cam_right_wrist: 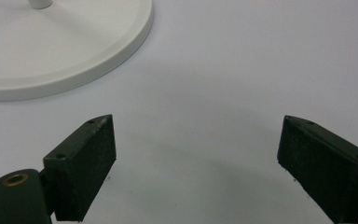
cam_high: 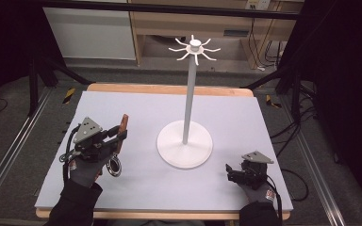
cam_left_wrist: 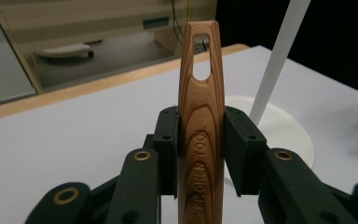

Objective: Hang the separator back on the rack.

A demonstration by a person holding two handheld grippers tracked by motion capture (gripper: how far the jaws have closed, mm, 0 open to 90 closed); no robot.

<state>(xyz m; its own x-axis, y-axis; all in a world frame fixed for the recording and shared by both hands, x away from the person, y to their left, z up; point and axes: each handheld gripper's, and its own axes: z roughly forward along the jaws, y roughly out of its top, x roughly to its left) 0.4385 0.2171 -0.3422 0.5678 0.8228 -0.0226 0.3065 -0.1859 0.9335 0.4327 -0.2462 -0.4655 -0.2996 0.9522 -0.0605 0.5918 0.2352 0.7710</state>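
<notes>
Wooden kitchen-tool handle (cam_left_wrist: 200, 121) clamped upright in left tool (cam_left_wrist: 200, 154), near counter (cam_high: 136, 101) left edge; right tool (cam_right_wrist: 196, 154) held wide open, empty.

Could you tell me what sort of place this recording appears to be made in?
Probably a lab recording station: a table with a pale mat between black frame posts, cables on the grey floor, and a white hook stand as a prop.

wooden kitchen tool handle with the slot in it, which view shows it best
The left gripper view: the brown wooden handle stands upright between the jaws, with grain, hanging slot and "KITCHEN TOOL" lettering legible. The high view gives a small brown strip above the left gripper.
</notes>
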